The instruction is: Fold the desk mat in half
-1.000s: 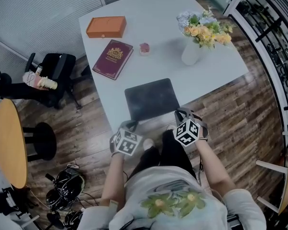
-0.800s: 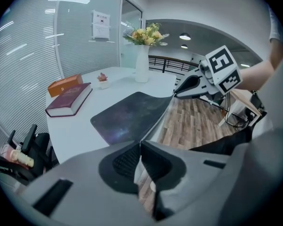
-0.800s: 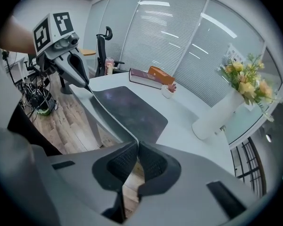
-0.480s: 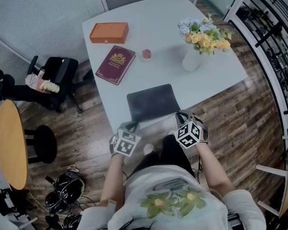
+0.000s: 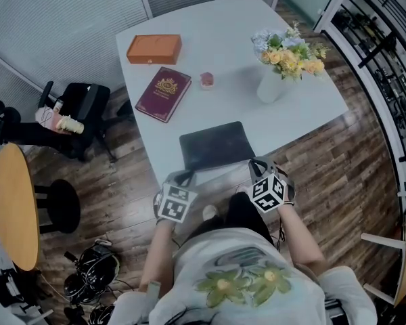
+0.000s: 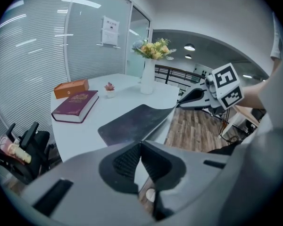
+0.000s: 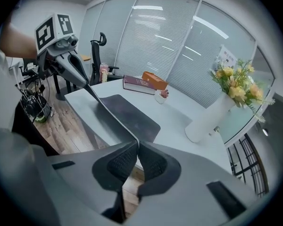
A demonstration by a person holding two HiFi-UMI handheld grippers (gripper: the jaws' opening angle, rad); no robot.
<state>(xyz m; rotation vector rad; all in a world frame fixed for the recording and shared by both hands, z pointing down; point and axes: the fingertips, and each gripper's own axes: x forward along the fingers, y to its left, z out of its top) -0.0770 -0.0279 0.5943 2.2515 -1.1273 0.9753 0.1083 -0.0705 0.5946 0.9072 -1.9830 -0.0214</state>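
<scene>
Two grippers hold the desk mat (image 5: 215, 143) by its near edge. I have the left gripper (image 5: 183, 177) with jaws clenched on the near left corner. The right gripper (image 5: 258, 163) has its jaws clenched on the near right corner. That edge hangs lifted above the bench (image 5: 223, 32), while the far part lies flat on it. Beyond the mat sit a maroon book (image 5: 164, 92) and a vase of flowers (image 5: 271, 84).

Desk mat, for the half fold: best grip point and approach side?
Grip the desk mat at its two near corners, coming from the table edge on the person's side. It is a thin sheet lying flat, so only an edge lets jaws pinch it, and that near edge is lifted off the table. The left gripper and right gripper are each shut on one corner.
</scene>
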